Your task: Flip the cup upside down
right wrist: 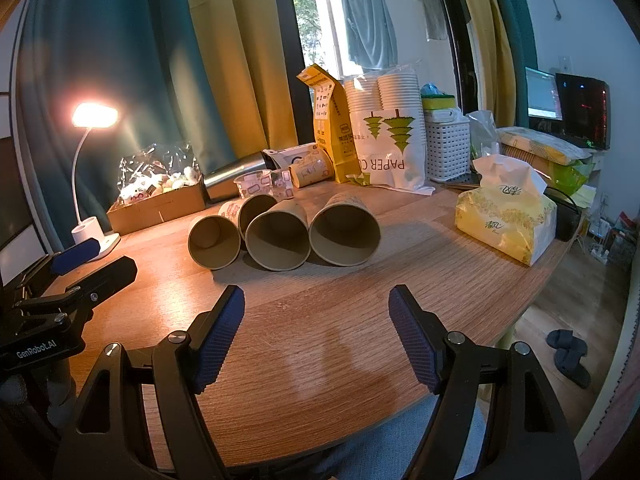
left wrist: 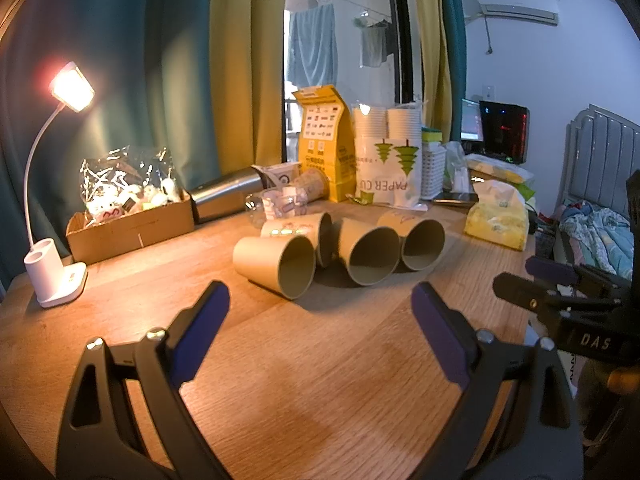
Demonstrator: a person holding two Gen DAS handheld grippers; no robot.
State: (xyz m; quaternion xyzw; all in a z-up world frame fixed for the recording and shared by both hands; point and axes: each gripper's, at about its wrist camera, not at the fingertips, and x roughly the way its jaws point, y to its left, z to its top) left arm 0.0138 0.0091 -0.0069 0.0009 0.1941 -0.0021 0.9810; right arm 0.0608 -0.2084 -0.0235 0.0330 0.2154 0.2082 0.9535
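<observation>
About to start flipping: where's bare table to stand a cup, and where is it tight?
Bare table lies between the cups and both open grippers. Another patch separates cups and tissue pack. Behind the cups, the bags and box crowd it.

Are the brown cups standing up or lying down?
Lying down. All four paper cups rest on their sides on the wooden table, with their round open mouths facing the cameras and nothing visible inside them.

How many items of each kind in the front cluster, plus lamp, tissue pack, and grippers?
Paper cups lying on their sides: 4 (first, second, third, fourth)
Desk lamp: 1
Tissue pack: 1
Grippers, both open: 2 (left gripper, right gripper)
Total: 8
</observation>
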